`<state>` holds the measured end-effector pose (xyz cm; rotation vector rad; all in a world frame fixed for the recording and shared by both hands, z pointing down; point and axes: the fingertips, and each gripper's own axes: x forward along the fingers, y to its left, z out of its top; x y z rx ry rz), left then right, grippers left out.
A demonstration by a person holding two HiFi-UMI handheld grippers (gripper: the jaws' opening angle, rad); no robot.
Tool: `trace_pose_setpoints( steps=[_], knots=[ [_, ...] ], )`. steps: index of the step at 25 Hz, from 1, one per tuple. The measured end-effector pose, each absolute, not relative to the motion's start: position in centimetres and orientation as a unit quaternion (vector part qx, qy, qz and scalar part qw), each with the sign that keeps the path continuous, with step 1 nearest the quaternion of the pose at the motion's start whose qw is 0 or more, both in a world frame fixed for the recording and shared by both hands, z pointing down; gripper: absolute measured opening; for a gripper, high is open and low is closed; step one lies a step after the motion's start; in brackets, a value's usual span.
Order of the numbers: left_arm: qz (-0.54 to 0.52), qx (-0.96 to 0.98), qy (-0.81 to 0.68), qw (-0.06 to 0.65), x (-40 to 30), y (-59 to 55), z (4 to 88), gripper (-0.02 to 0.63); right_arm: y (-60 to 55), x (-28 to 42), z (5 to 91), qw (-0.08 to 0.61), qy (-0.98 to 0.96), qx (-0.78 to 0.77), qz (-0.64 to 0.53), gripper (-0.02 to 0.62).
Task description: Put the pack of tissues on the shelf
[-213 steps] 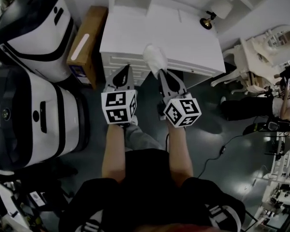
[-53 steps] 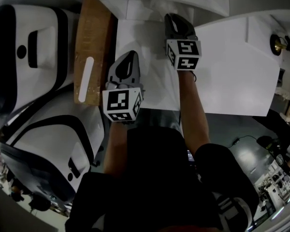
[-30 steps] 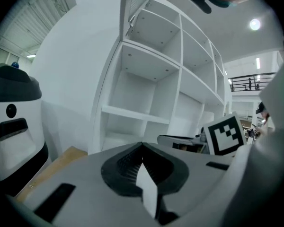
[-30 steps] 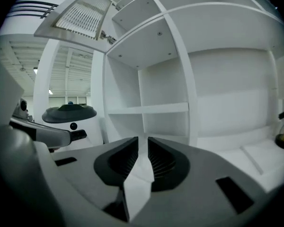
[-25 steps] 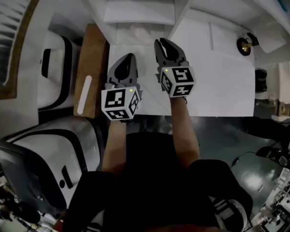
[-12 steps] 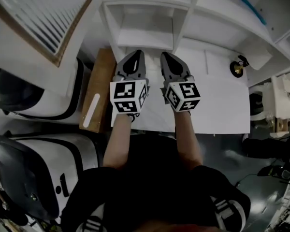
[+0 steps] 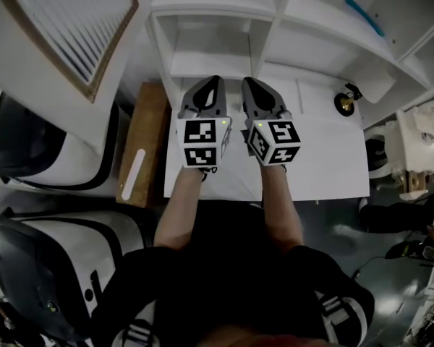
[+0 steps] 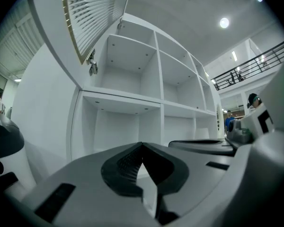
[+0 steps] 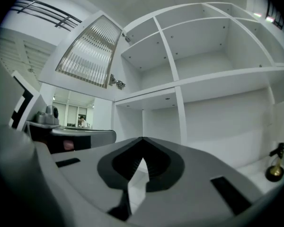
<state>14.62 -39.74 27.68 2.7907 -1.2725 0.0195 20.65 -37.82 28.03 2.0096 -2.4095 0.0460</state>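
Note:
My left gripper and right gripper hover side by side above the white desk, both pointing at the white shelf unit. The left gripper has its jaws meeting at the tips, with nothing between them. My right gripper is shut and empty too. Open shelf compartments rise just ahead of both, and the same shelf fills the right gripper view. I cannot make out the pack of tissues in any view.
A louvred cabinet door hangs open at the upper left. A brown cardboard box stands left of the desk, beside large white-and-black machines. A small brass lamp sits on the desk's right side. A blue item lies on an upper shelf.
The left gripper has come forward level with the right one. Both now sit closer together before the shelf. The white crumpled pack seen in the lower compartment one second ago no longer shows.

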Motion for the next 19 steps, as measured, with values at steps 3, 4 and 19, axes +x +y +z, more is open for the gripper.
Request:
trace_pose_setpoints(
  steps=[3,4,19],
  knots=[
    [0.005,0.911,-0.411,0.038,14.8,-39.8,27.7,0.011,-37.8,20.7,27.8,-0.005,-0.767,0.641,0.014,0.018],
    [0.004,0.911,-0.41,0.044,14.7,-39.9,28.0,0.011,-37.9,20.7,27.8,-0.008,-0.767,0.641,0.014,0.018],
    [-0.009,0.916,-0.396,0.062,13.9,-40.8,28.8,0.011,-38.4,20.0,27.8,-0.008,-0.762,0.648,0.01,0.018]
  ],
)
